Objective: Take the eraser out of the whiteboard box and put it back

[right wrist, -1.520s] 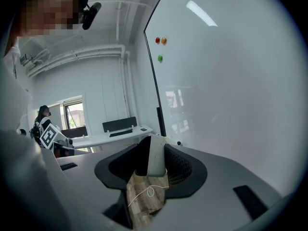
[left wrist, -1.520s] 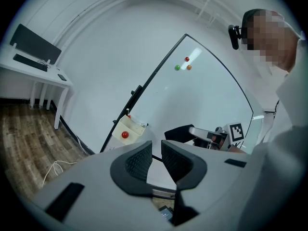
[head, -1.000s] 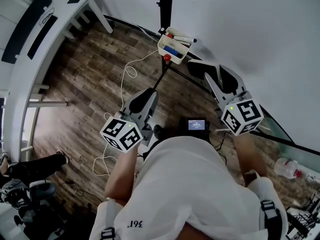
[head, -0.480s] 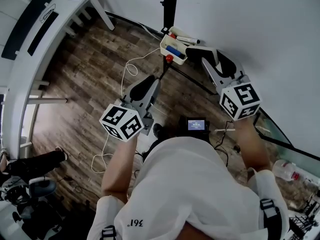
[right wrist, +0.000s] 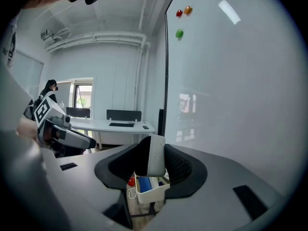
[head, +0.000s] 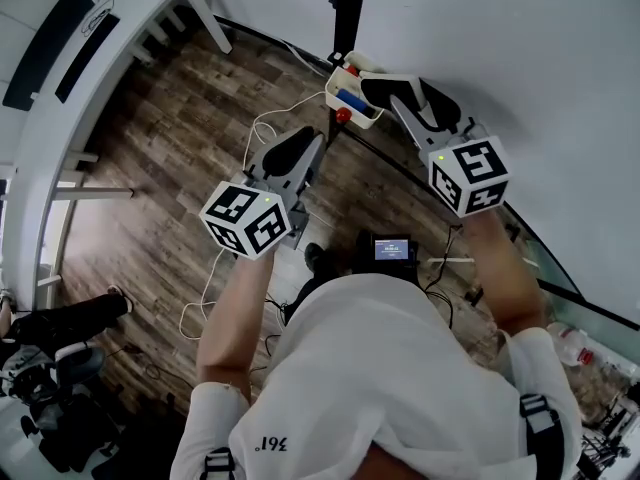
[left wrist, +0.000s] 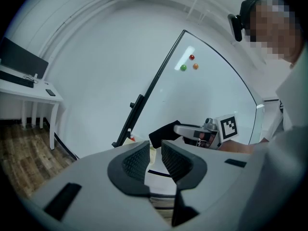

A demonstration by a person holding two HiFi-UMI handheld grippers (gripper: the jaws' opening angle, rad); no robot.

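Observation:
My right gripper [head: 386, 86] [right wrist: 152, 154] is shut on the eraser [right wrist: 156, 154], a white block with a black felt face, held upright between the pads. It hangs right above the white whiteboard box [head: 349, 110] [right wrist: 153, 191], which hangs at the foot of the whiteboard [head: 500, 48] and holds a blue thing [head: 350, 99]. A red ball [head: 343, 116] sits at the box's near corner. My left gripper [head: 300, 144] [left wrist: 154, 150] is lower left of the box, over the floor. Its jaws stand a narrow gap apart with nothing between them.
A white desk [head: 90, 48] runs along the left over the wooden floor. A white cable [head: 255, 138] loops under the box, beside a black stand [head: 347, 8]. A small screen [head: 390, 249] is at the person's chest. Coloured magnets [left wrist: 191, 57] stick high on the board.
Both grippers have moved forward toward the box. The right one, still gripping the eraser, has come from right of the box to just over it.

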